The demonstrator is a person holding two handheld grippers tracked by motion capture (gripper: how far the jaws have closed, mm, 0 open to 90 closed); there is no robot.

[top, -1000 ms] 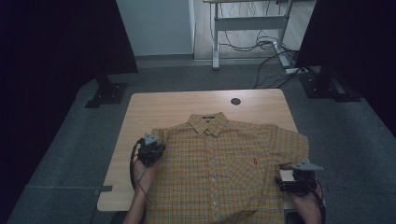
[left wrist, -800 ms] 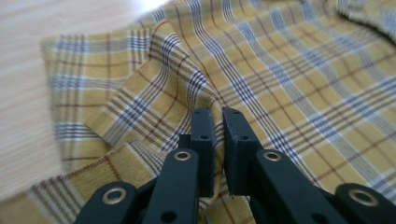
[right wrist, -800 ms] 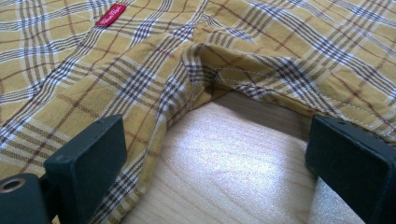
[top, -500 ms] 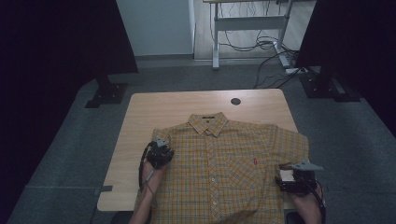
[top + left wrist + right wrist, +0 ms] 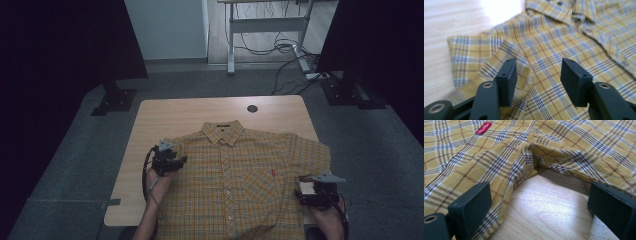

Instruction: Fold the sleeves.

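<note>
My left gripper [image 5: 174,161] sits over the shirt's [image 5: 250,185] left shoulder, where the sleeve [image 5: 474,57] is folded in over the body. Its jaws have just been opening and now stand apart; in the left gripper view the plaid lies below and beyond them, with no cloth pinched between the pads. I judge the sleeve fold on this side to be laid down and let go.

My right gripper [image 5: 300,192] waits at the other side of the shirt, jaws spread wide and gripping nothing. In the right gripper view they straddle the notch where the right sleeve [image 5: 584,157] meets the body, bare table [image 5: 549,212] showing between them.

The shirt lies face up on the wooden table, collar [image 5: 222,131] away from me, red label [image 5: 273,173] on the chest pocket, its right sleeve spread out flat to the table's edge.

The next move, as I judge it, falls to the right side: close on that sleeve's edge and carry it inward to match. That calls for catching the sleeve layer alone without dragging the body.
</note>
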